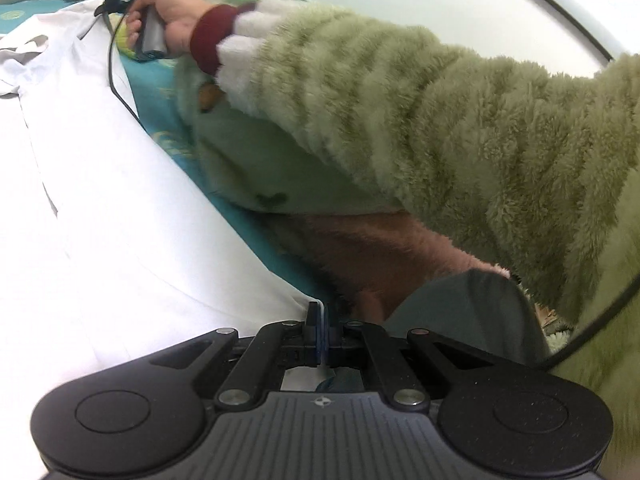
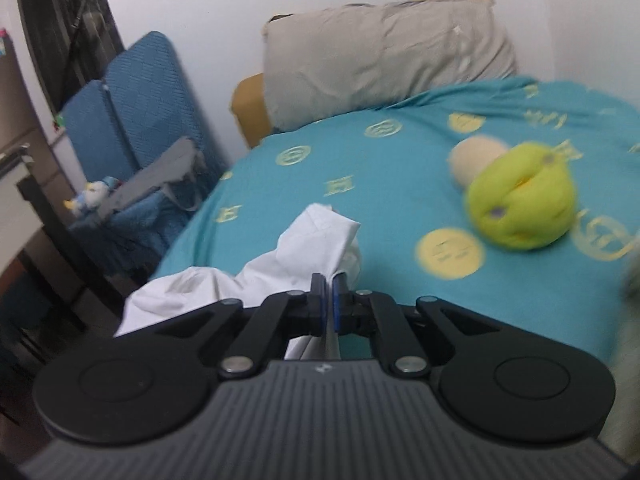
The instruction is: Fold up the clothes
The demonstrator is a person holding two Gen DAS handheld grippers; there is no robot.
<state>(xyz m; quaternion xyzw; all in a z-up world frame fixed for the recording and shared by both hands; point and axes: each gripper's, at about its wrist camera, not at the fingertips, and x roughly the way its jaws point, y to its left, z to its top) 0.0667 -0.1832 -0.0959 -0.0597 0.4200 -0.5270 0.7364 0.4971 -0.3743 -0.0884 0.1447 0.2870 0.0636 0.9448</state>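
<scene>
Lying across the teal bed (image 2: 360, 168), the white shirt (image 1: 120, 208) is pinched at two places: the left gripper (image 1: 319, 320) has its jaws shut on an edge of the cloth at the near side, and the right gripper (image 2: 329, 292) has its jaws closed on a bunched, crumpled part that stands up in a peak just ahead of them. Only the left wrist view shows the shirt spread long and fairly flat toward the far end, with the person's right hand (image 1: 168, 20) gripping a handle there, a black cable (image 1: 116, 80) trailing over the cloth, and a fuzzy green sleeve (image 1: 420, 120) reaching across the frame. Only the right wrist view shows the rest of the bed: a yellow-green plush (image 2: 520, 204) with a beige ball (image 2: 476, 160) touching it behind, well apart from the shirt, a grey pillow (image 2: 380, 56) against the wall, and blue folded mats (image 2: 140, 108) beside the bed.
</scene>
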